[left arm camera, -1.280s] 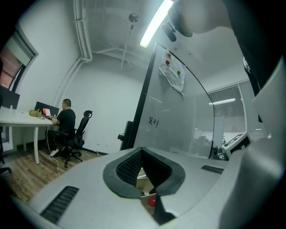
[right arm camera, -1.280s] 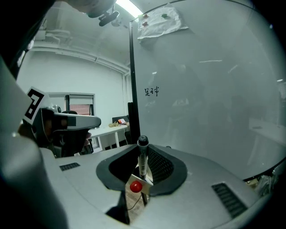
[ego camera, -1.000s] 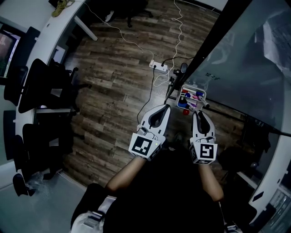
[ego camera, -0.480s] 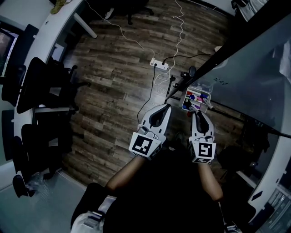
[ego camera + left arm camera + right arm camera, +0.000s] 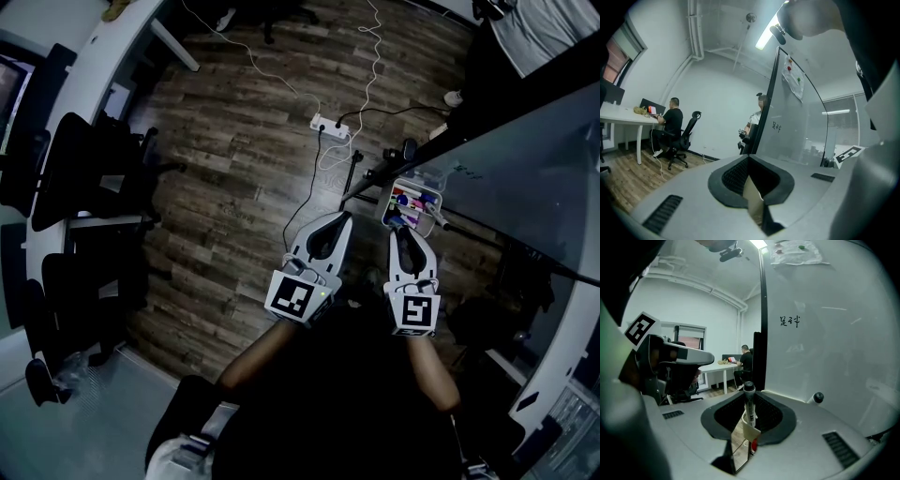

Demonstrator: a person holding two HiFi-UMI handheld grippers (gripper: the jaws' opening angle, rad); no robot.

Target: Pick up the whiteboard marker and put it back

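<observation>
Pinching the whiteboard marker [image 5: 749, 405] upright between its jaws, the right gripper [image 5: 401, 234] hangs just below the tray [image 5: 388, 208] at centre right of the head view, beside the whiteboard [image 5: 525, 178]. That tray looks crowded with pens [image 5: 412, 199], so the marker could catch the rim or knock a neighbour out. A loose hold might let it tip and drop to the wooden floor [image 5: 244, 187]. The left gripper [image 5: 328, 234], jaws pressed together on nothing, sits alongside.
</observation>
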